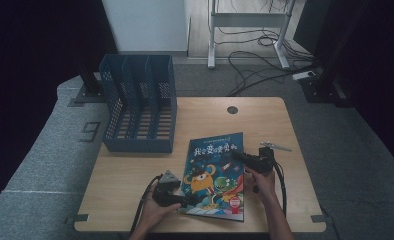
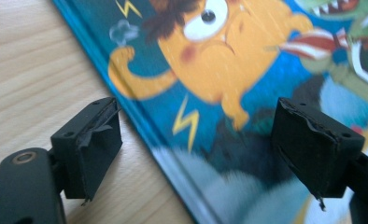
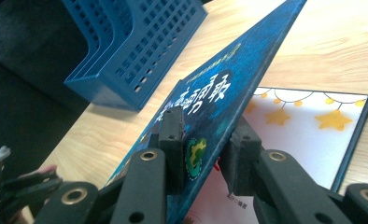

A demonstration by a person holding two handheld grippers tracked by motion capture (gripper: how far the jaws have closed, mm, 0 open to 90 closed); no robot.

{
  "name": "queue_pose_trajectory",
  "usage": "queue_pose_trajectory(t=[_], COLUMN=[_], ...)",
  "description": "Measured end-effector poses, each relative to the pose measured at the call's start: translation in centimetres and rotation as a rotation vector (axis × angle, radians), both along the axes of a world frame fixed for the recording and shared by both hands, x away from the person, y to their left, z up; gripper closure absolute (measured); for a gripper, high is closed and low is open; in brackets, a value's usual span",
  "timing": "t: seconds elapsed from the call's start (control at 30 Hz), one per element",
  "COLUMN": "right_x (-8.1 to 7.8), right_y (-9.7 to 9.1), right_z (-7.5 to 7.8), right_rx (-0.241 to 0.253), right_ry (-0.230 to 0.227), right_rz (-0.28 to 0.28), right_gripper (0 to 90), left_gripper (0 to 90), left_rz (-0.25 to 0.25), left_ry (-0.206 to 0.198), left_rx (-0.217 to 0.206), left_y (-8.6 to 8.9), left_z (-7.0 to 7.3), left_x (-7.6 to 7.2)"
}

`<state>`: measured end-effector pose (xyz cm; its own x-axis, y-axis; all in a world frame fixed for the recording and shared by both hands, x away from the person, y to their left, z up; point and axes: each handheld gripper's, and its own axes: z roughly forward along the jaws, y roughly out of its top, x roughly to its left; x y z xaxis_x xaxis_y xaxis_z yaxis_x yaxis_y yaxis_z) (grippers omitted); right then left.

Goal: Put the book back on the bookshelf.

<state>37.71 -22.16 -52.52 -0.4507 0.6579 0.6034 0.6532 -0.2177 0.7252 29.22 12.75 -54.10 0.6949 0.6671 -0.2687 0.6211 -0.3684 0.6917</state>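
The right tongs [image 3: 203, 151] pinch the lifted front cover of the blue cartoon picture book [image 1: 216, 175] near the tabletop's [image 1: 135, 170] near edge; the left tongs [image 2: 196, 149] are spread over its spine edge. The thin cover could slip free or crease.

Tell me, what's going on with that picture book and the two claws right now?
Right gripper clamped on the book's front cover, lifting it open. Left gripper open, astride the book's left edge. Blue file rack stands clear, top left.
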Motion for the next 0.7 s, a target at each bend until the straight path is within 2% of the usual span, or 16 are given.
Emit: queue_pose_trajectory(t=[0.2,0.7], right_x=[0.0,0.1], right_y=[-1.5,-2.7], right_z=[0.1,0.0], right_rx=[0.000,0.002], right_ry=[0.004,0.011], right_rz=[-0.040,-0.065], right_gripper=[71.6,71.6], left_gripper=[14.9,14.7], left_rz=[-0.042,-0.096], left_ry=[-0.001,0.000], left_rx=[0.019,0.046], left_y=[-0.8,-1.5], left_z=[0.1,0.2], left_x=[-0.5,-1.6])
